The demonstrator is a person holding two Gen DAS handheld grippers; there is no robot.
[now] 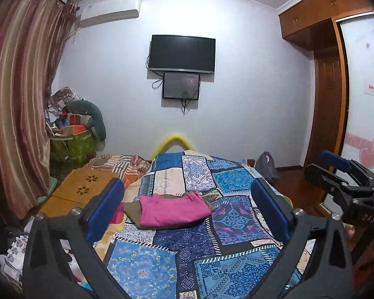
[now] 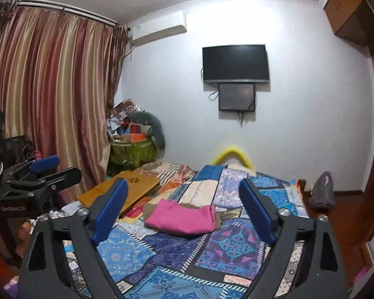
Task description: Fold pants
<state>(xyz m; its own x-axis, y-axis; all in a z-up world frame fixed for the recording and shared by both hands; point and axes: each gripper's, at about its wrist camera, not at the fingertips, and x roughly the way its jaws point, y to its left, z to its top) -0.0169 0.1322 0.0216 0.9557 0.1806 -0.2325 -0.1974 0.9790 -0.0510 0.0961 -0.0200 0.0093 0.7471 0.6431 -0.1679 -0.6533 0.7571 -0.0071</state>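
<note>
Pink folded pants (image 1: 173, 209) on patchwork bedspread (image 1: 212, 254), left gripper (image 1: 187, 206) and right gripper (image 2: 184, 211) both wide apart, empty

A bed (image 1: 236, 226) covered by a blue patchwork quilt (image 1: 147, 269) fills the near and middle ground. Folded pink pants (image 1: 173, 210) lie on the quilt, over a brown garment (image 1: 131, 209). A wooden board (image 1: 79, 191) and a striped cloth (image 1: 122, 164) lie at the left side.
</note>
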